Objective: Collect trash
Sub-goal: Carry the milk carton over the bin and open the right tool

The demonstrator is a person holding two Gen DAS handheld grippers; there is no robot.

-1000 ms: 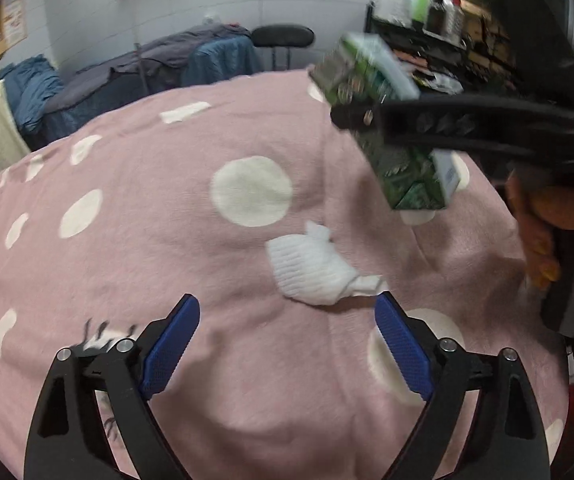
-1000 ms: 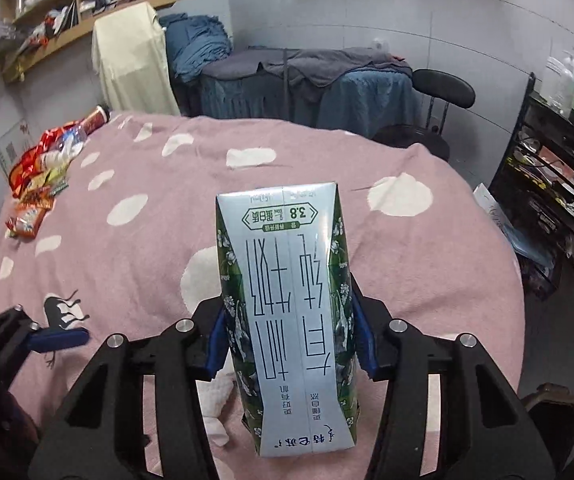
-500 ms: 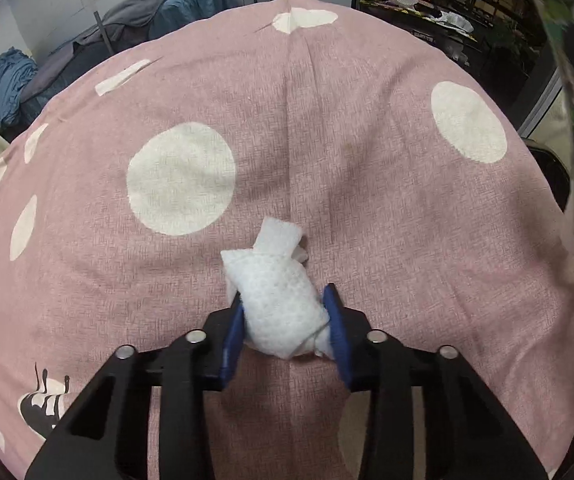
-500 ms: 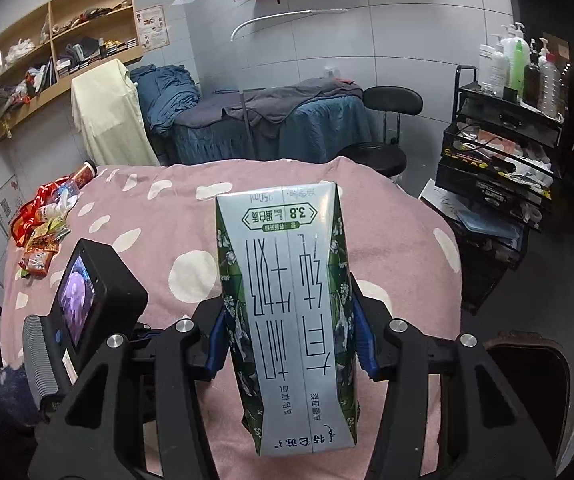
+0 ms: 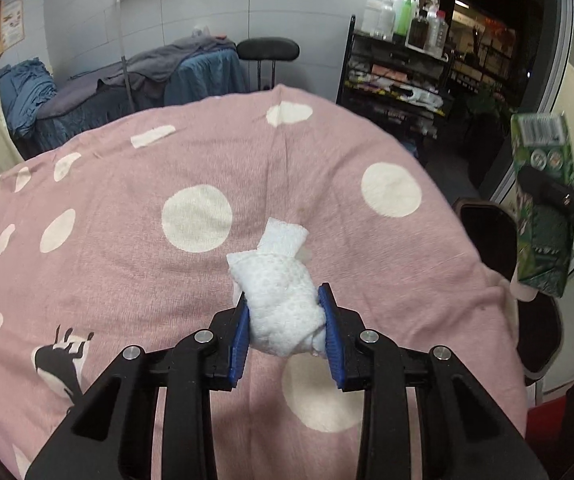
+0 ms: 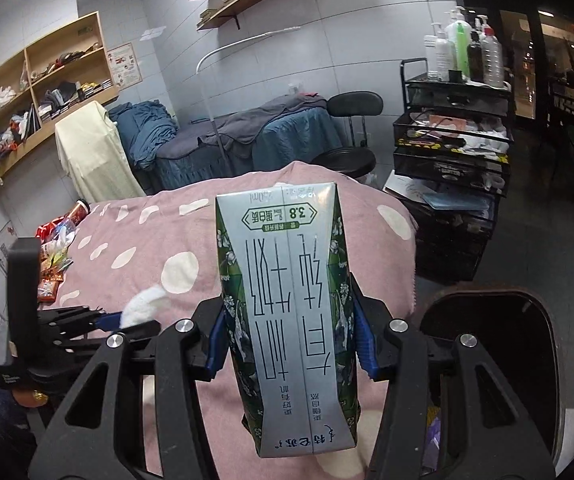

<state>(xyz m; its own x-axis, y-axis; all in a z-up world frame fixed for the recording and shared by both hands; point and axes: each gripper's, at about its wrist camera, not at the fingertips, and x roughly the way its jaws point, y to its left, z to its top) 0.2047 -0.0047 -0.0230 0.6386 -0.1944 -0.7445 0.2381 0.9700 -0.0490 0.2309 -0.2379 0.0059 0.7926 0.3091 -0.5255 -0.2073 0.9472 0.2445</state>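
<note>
My left gripper [image 5: 285,332] is shut on a crumpled white tissue [image 5: 279,292] and holds it above the pink spotted bedspread [image 5: 167,280]. My right gripper [image 6: 287,340] is shut on a green and silver milk carton [image 6: 287,304], held upside down off the bed's right edge. The carton also shows at the right of the left wrist view [image 5: 543,208]. The left gripper with the tissue [image 6: 143,304] shows at the left of the right wrist view. A black trash bin [image 6: 499,344] stands open on the floor just right of the carton.
Snack wrappers and a can [image 6: 55,248] lie at the bed's far left. A black trolley with bottles [image 6: 455,128], a stool [image 6: 347,156] and a blue-covered couch [image 6: 247,136] stand beyond the bed. Wooden shelves [image 6: 39,80] line the wall.
My left gripper closed on the tissue and lifted it off the bedspread. My right gripper carried the carton right, past the bed's edge, and the bin came into view.
</note>
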